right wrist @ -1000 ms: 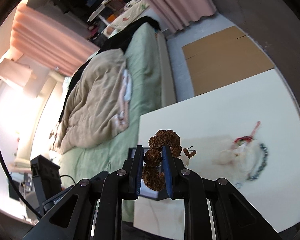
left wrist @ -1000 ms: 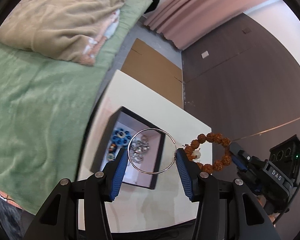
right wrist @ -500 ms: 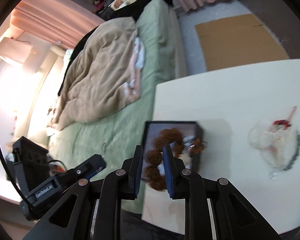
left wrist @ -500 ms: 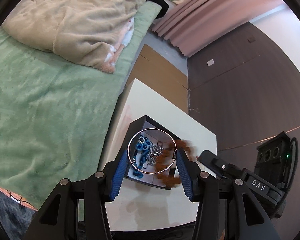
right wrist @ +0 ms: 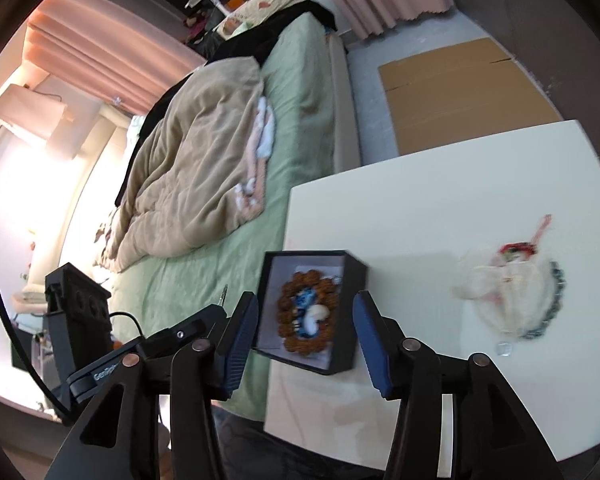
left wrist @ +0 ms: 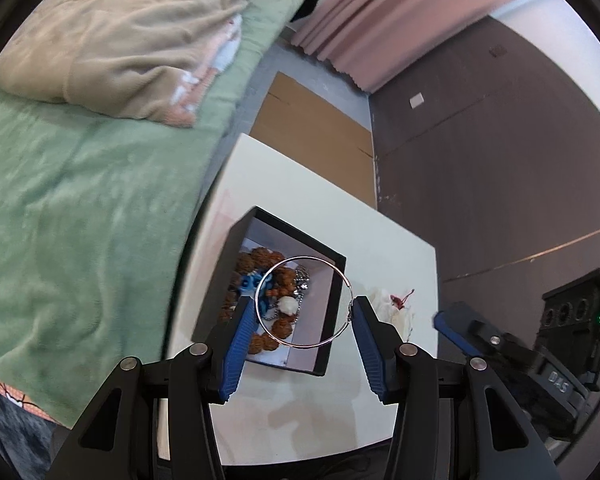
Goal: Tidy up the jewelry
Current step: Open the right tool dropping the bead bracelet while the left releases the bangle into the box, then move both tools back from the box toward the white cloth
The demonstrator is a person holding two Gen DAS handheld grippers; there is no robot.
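A: Which step is in hand?

B: The right gripper (right wrist: 305, 322) has just been opening; its jaws stand apart with nothing between them. The beads (right wrist: 305, 320) lie in the box (right wrist: 356, 280).

A: And the next move?

B: The left gripper (left wrist: 303, 312) holds the hoop (left wrist: 303, 302) above the box (left wrist: 328, 336), at 12 o'clock from its fingers. Judged next: lower, release.

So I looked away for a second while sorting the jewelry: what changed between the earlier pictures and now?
The right gripper let go of the brown bead bracelet: its jaws have just been opening, nothing is between them, and the bracelet lies in the black box around the blue piece. The left gripper still holds the thin silver hoop above the box. The white bundle stays on the table.
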